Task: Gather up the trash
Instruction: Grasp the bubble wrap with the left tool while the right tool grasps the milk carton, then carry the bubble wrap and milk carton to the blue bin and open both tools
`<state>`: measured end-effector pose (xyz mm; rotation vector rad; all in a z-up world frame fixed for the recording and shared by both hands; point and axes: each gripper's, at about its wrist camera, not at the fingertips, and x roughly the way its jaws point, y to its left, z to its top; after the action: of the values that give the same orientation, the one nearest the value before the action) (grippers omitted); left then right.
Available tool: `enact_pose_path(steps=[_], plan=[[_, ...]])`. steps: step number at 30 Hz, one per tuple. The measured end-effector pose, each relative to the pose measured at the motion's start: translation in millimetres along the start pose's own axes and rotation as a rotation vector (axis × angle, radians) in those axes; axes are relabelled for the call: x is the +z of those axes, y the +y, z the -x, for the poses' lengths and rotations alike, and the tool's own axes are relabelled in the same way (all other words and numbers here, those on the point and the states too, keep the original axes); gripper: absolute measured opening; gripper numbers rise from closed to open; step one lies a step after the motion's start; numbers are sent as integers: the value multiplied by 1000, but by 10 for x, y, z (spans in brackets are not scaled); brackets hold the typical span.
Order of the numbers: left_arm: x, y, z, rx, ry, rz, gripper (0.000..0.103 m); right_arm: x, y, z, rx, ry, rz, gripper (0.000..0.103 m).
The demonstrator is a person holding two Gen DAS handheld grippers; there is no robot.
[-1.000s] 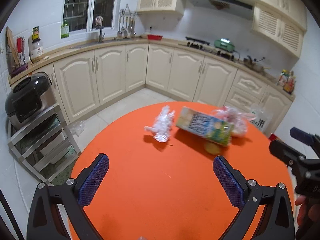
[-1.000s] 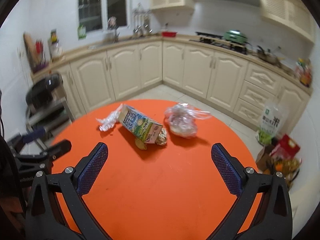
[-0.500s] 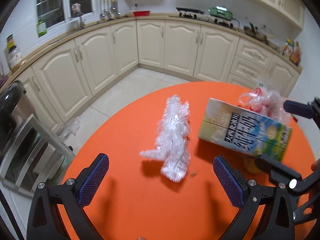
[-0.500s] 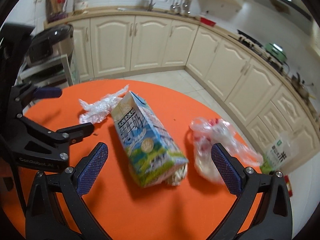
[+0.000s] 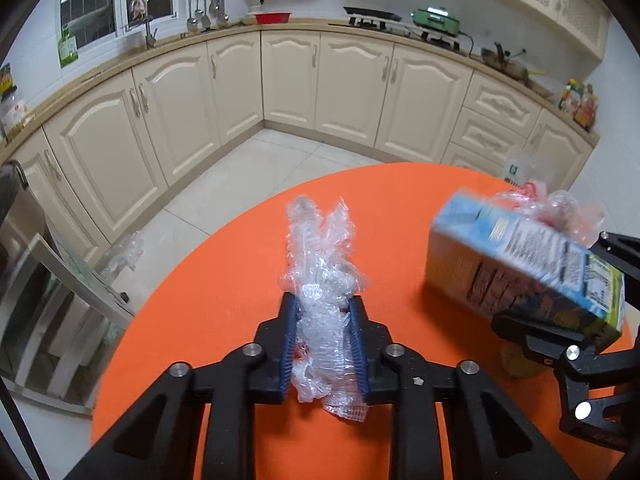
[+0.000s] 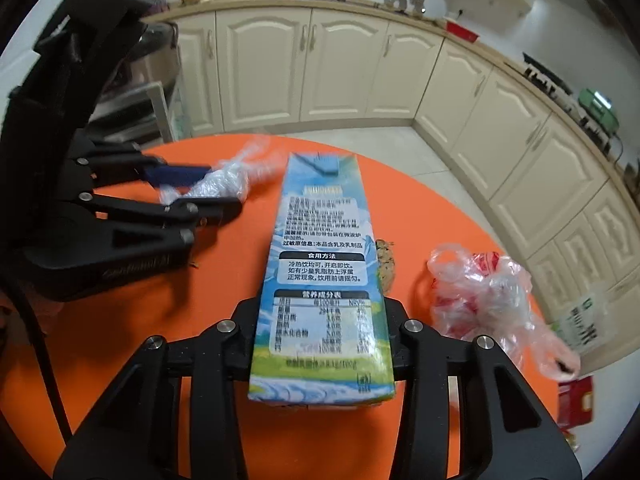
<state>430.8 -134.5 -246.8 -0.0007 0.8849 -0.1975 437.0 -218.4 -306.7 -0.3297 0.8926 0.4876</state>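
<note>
Both claws have just been closing, each with a piece of trash between its jaws. The left claw [image 5: 323, 316] is clenched on a crumpled clear plastic wrapper [image 5: 320, 264], which lies near the edge of the round orange surface [image 5: 224, 292]. Beside it, the right claw [image 6: 320, 344] pinches the lower end of a blue milk carton [image 6: 320, 256], whose top points away toward the cabinets. A knotted plastic bag [image 6: 480, 292] with something red inside sits just right of the carton.
</note>
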Motion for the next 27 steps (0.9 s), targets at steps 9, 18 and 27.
enact_pose_path(steps=[9, 18, 27], plan=[[-391, 62, 344, -47, -72, 76, 15, -256, -48, 451, 96, -78, -133, 38], [-896, -126, 906, -91, -119, 94, 15, -811, 51, 1039, 139, -125, -266, 37], [-1520, -464, 1551, -137, -174, 60, 15, -1433, 92, 1609, 130, -183, -416, 37]])
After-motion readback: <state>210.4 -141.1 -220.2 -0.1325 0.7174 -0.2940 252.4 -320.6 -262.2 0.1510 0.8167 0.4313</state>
